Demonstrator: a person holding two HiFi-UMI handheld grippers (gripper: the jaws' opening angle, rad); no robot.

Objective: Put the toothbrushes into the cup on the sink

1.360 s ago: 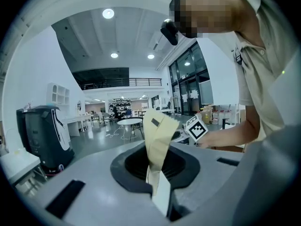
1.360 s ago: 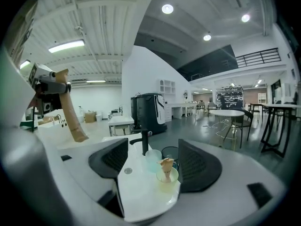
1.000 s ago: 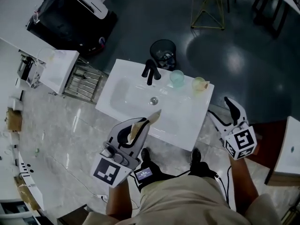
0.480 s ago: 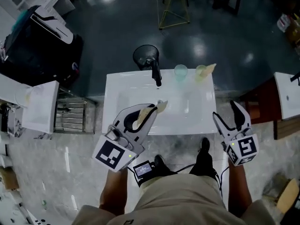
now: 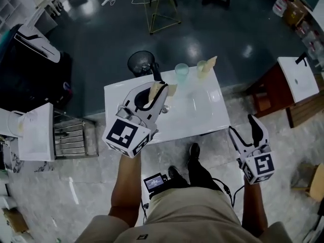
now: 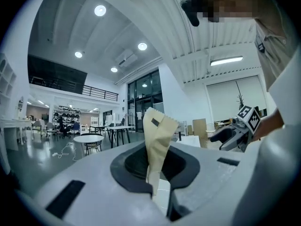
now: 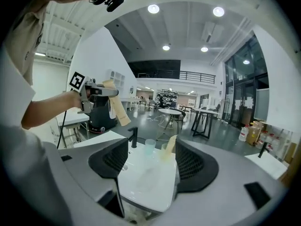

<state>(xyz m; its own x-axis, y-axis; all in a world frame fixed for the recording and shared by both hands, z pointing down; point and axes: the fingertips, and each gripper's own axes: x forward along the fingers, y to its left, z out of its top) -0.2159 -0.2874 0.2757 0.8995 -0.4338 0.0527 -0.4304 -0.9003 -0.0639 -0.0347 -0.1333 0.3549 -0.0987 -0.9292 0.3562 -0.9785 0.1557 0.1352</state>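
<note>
My left gripper [image 5: 158,96] is shut on a tan paper-wrapped toothbrush [image 5: 162,91], held above the back left of the white sink [image 5: 202,116], close to the black faucet [image 5: 156,74]. In the left gripper view the wrapped toothbrush [image 6: 157,131] stands up between the jaws. A clear bluish cup [image 5: 181,72] stands on the sink's back rim. Beside it a yellowish cup [image 5: 203,68] holds another wrapped toothbrush. My right gripper [image 5: 245,131] hangs open and empty off the sink's front right corner. The right gripper view looks across the sink [image 7: 146,178] at both cups [image 7: 150,146].
A black wastebasket [image 5: 140,62] sits behind the sink. A metal rack [image 5: 73,134] and a white unit [image 5: 33,130] are at the left, a second sink on a brown cabinet [image 5: 296,80] at the right. The person's shoes [image 5: 195,151] are at the sink's front.
My left gripper has moved forward over the sink toward the faucet, still holding the wrapped toothbrush. The right gripper stays open at the front right. The head view has swung round.
</note>
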